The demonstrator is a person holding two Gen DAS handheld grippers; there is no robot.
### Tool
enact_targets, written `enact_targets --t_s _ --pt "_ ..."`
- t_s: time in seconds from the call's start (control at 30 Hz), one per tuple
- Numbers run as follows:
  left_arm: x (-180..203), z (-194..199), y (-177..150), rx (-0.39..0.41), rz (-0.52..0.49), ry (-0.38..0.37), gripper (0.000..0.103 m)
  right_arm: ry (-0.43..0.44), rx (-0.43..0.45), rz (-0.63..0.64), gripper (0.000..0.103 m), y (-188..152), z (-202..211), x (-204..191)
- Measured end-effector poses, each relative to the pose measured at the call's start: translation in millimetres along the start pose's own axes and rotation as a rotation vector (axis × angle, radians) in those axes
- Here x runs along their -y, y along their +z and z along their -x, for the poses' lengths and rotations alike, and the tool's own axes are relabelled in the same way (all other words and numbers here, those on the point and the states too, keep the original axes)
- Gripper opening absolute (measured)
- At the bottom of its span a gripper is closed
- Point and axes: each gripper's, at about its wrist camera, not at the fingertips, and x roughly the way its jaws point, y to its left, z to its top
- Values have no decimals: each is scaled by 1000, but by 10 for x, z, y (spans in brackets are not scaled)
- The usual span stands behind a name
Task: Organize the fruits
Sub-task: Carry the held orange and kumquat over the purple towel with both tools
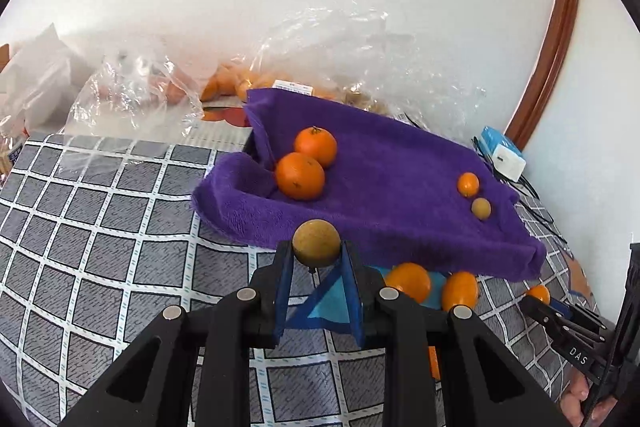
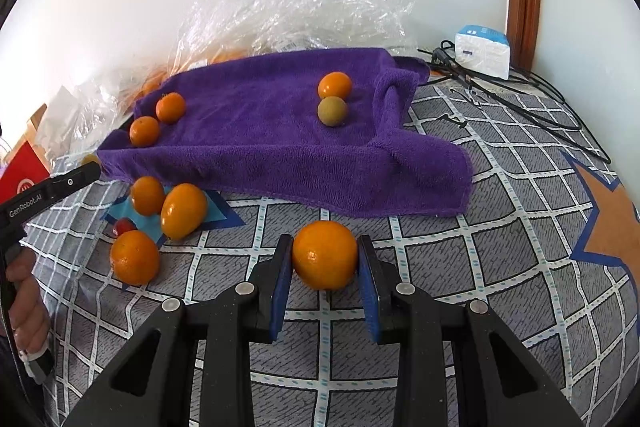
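We hold a small brown fruit (image 1: 316,243) clenched in the left tongs (image 1: 316,253) before the purple towel (image 1: 384,163), and an orange (image 2: 325,254) gripped in the right tongs (image 2: 325,259). Both are round, so they may slip out and roll off the sloped towel.

A deep purple fleecy towel (image 2: 280,131) lies over a grey bedcover (image 2: 500,259) printed with a white grid dashed in light blue, plus a tan star outlined in dark blue (image 2: 608,223). Bright orange round tangerines (image 1: 306,163) sit on the purple, beside a dull olive-brown small round fruit (image 2: 332,111). The black left gripper (image 1: 316,253) with blue pads holds a speckled yellow-brown round fruit (image 1: 316,243); the black right gripper (image 2: 325,259) holds a glossy orange tangerine (image 2: 325,255)
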Motion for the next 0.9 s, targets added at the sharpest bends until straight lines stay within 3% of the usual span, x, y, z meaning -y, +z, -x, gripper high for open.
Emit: enact_targets --t_s 0.47,0.77,0.9 --pt "-138 143 56 67 65 8 23 12 40 -10 31 2 70 14" --pt "-174 236 78 92 91 -17 23 -41 63 -27 31 44 113 63" --pt "-168 265 77 111 84 9 23 -45 77 -66 31 110 228 109"
